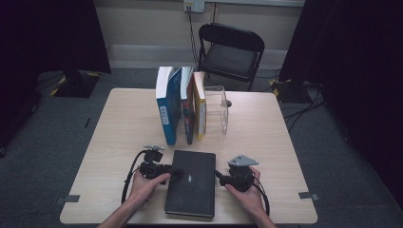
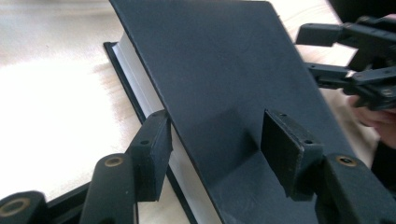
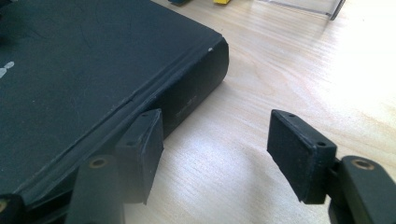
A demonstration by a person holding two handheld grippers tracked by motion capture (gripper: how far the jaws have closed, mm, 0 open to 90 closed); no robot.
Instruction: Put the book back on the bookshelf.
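Fingers point(image 2: 292, 156) of the left gripper point(image 1: 161, 172) stand wide apart over the black book's point(image 1: 192, 183) fore edge: one sits against the white page block under the raised front cover, the other hovers above the cover's top face, and nothing is pinched between them. The book lies flat at the near middle of the counter point(image 1: 266, 142), its cover lifted a little on the left side, with a small white mark on its face. On the book's right, the right gripper point(image 1: 227, 179) has its fingers point(image 3: 301, 154) spread wide too; one rests at the spine's edge, the other hangs over bare wood, clear of the book, holding nothing. Each gripper is held in one of the person's hands, which come in from the near edge. Farther back on the counter a row of upright books point(image 1: 180, 107) stands, blue, dark and yellow spines side by side, with a clear bookend point(image 1: 216, 111) just to their right. Beyond the counter a black folding chair point(image 1: 230, 52) stands against the wall
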